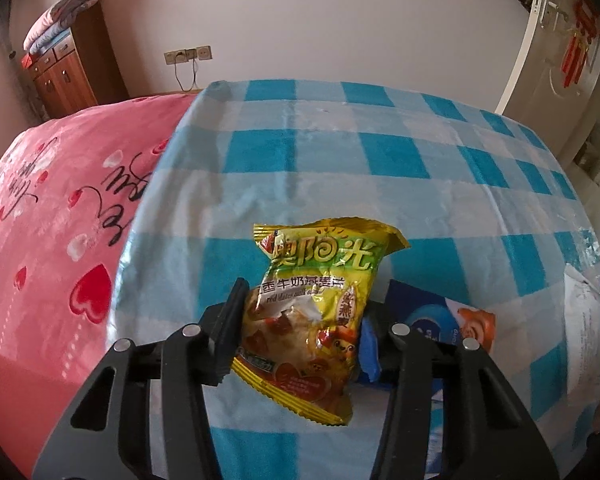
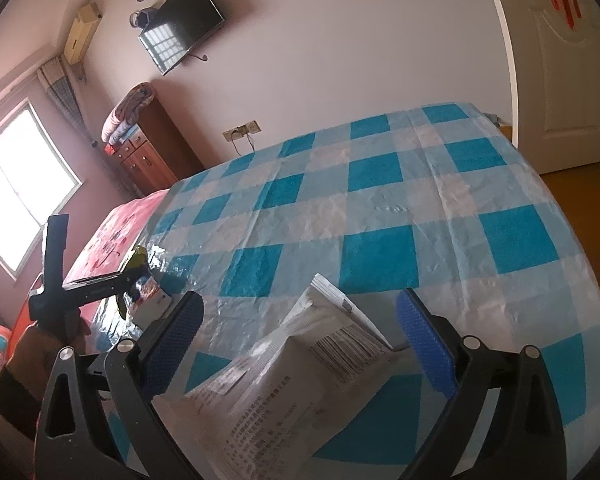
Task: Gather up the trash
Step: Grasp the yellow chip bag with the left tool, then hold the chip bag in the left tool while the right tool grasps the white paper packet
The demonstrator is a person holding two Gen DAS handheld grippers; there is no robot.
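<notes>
Three pieces of trash lie on the blue-checked cloth (image 1: pixel 380 152): one yellow snack bag (image 1: pixel 312 312), one blue-and-white wrapper (image 1: pixel 428 316), one white printed packet (image 2: pixel 284 380). The left gripper (image 1: pixel 300 328) pinches the yellow snack bag between its fingers – one black finger (image 1: pixel 230 336) pressing its left edge. The right gripper (image 2: pixel 300 340) stands with fingers apart, the white printed packet between them, untouched.

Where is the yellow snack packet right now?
In the left wrist view the yellow snack packet sits between the left gripper's jaws on the blue checked cloth, beside a blue-and-white wrapper.
</notes>
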